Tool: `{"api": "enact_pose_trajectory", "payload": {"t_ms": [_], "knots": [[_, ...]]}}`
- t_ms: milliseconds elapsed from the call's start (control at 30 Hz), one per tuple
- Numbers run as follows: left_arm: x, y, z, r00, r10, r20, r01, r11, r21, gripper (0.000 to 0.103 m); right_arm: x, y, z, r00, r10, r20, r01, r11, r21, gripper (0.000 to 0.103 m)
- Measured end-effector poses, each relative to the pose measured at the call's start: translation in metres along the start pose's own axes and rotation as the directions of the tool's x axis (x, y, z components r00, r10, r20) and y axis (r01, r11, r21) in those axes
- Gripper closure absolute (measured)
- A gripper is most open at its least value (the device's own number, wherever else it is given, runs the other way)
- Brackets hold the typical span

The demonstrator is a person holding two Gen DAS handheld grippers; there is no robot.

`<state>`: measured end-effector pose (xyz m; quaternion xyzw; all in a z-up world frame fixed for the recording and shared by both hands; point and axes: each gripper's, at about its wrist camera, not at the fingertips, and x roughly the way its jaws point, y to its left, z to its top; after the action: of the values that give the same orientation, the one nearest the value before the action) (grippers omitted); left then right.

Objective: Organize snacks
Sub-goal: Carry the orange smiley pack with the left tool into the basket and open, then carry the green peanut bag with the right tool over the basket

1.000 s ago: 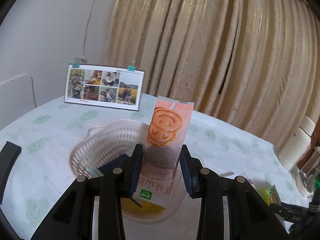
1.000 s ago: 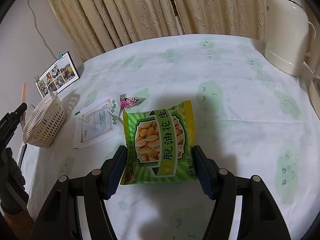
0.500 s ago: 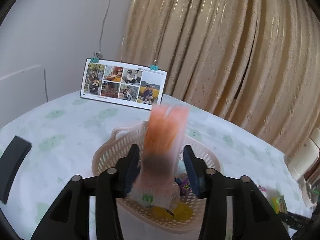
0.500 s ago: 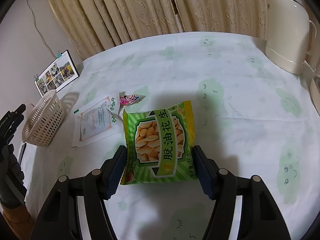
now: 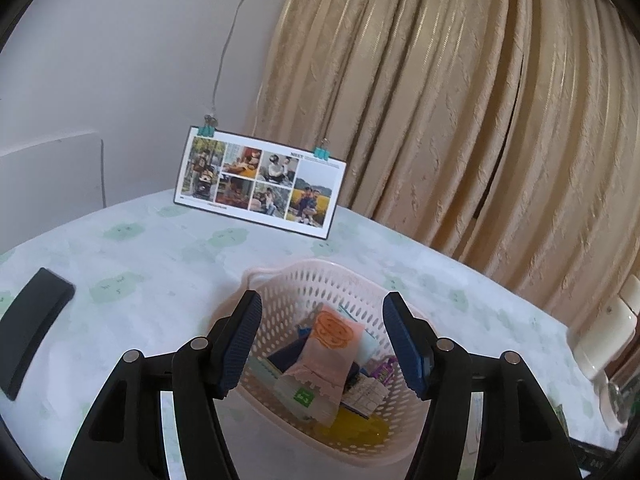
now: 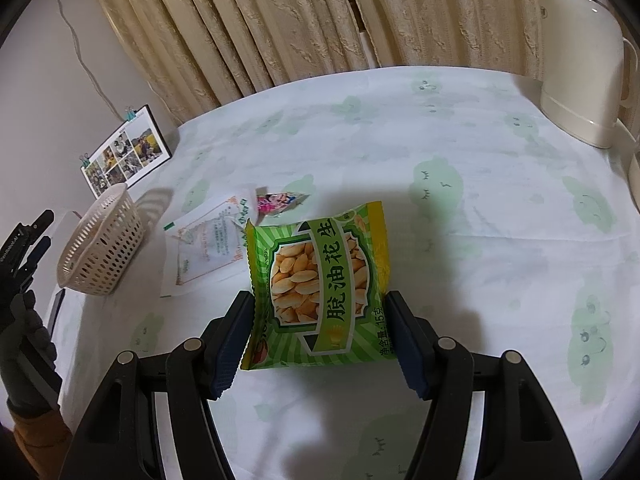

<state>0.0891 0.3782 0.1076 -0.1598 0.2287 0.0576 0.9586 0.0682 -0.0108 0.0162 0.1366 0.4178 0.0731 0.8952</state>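
Right gripper (image 6: 320,334) is clamping the green peanut packet (image 6: 320,276) by its side seams, the packet standing up between the pads, off the tablecloth (image 6: 480,184). Judged handling: light, puffy and crinkly, slippery film, contents brittle, so the crimped edges are the safest hold and a hard squeeze is risking a burst. Ahead and left of these jaws, a flat white packet (image 6: 208,248) and a small pink wrapper (image 6: 276,202) are lying loose; further left the basket (image 6: 100,248) is waiting. Left gripper (image 5: 322,340) is hanging spread wide and empty directly over the basket (image 5: 280,280); a half-second earlier it was pinching the orange biscuit packet (image 5: 328,344), which is now lying inside on the other snacks.
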Motion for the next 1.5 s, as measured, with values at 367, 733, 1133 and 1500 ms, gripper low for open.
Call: {"api": "enact_pose_trajectory", "payload": {"t_ms": [367,733,1133,1500], "knots": [[-0.012,-0.001,0.001,0.999,0.015,0.034,-0.015,1.0,-0.007,0.039,-0.013,0.034,0.001,0.991,0.126,0.047,-0.125,0.992,-0.021,0.04],[-0.019,0.009,0.004,0.998,0.018,0.052,-0.015,0.998,-0.061,0.039,-0.004,0.107,0.028,0.971,0.235,0.044,-0.229,0.967,-0.114,0.039],[-0.024,0.019,0.008,0.998,0.008,0.06,-0.001,0.994,-0.113,0.039,0.028,0.203,0.05,0.939,0.344,0.016,-0.333,0.919,-0.212,0.039],[-0.034,0.023,0.01,0.996,0.0,0.092,0.014,0.988,-0.152,0.039,0.066,0.244,0.05,0.935,0.352,-0.036,-0.348,0.901,-0.26,0.035]]}}
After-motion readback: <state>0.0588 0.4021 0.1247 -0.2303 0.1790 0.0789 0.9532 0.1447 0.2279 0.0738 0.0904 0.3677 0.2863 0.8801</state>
